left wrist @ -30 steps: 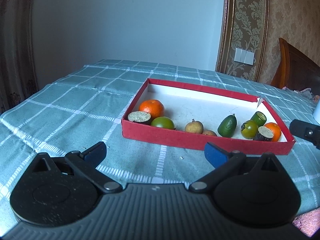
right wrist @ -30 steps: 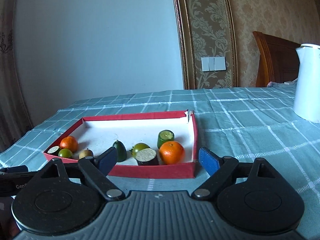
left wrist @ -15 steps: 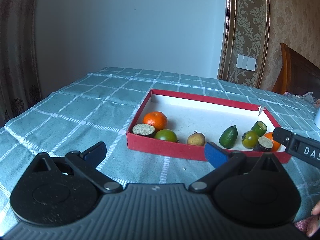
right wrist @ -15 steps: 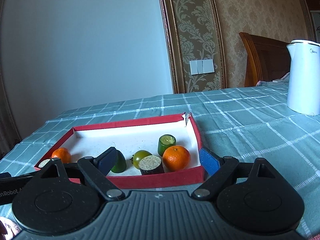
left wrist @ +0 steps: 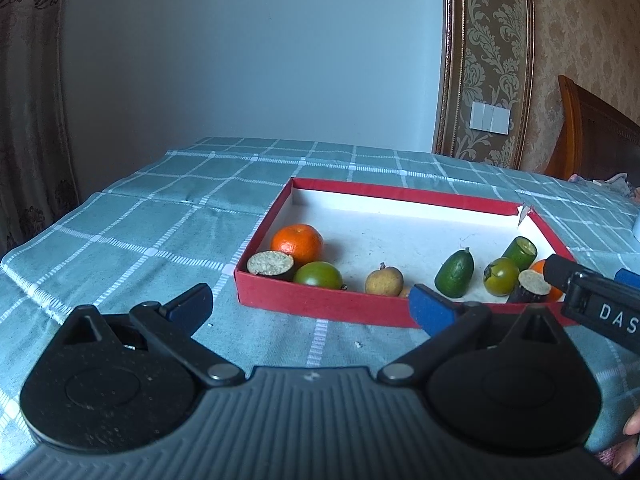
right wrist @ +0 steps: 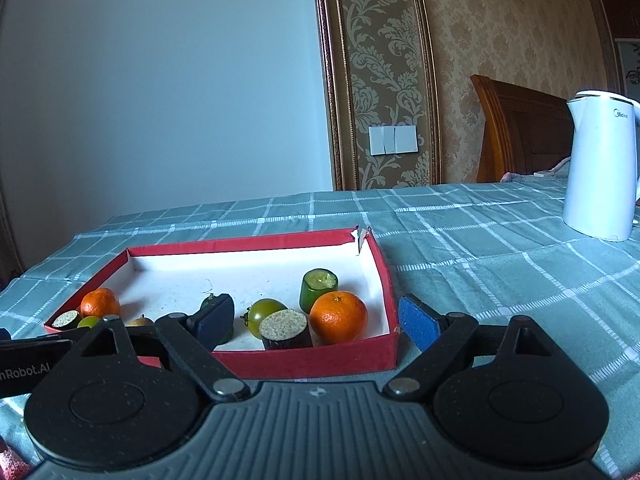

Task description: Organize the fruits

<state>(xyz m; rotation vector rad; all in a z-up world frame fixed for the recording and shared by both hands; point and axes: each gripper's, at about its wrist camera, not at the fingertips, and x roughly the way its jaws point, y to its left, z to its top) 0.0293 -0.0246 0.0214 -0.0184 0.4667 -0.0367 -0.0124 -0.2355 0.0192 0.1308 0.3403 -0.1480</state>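
Both my grippers have advanced toward the box (right wrist: 308, 362) since a second ago, and my right gripper now intrudes further into the left wrist view at its right edge. My left gripper (left wrist: 310, 306) hovers above the tablecloth (left wrist: 160, 220) just short of the box's near wall, jaws spread wide, nothing between them. My right gripper (right wrist: 316, 320) sits at the box's near right corner, jaws likewise spread and empty; its left pad (right wrist: 214, 318) is seen over the box interior, its right pad (right wrist: 420, 322) outside the right wall.

Fruit positions, all inside the box:
- Left group: an orange (left wrist: 297, 243), a cut dark piece (left wrist: 271, 265) with pale face up, and a green fruit (left wrist: 318, 275), clustered in the near left corner.
- Centre: a tan fruit (left wrist: 384, 281) near the front wall; a second tan item beside it is mostly hidden.
- Right group: an oval green fruit (left wrist: 454, 279), a green tomato (right wrist: 266, 312), a second cut dark piece (right wrist: 286, 330), a second orange (right wrist: 338, 316) and a green stub (right wrist: 318, 288) standing upright behind that orange.

The second orange lies just beside the right wall, with the dark piece touching or nearly touching it; I cannot tell which.

A white kettle (right wrist: 600, 168) stands on the cloth, well apart to the right of the box
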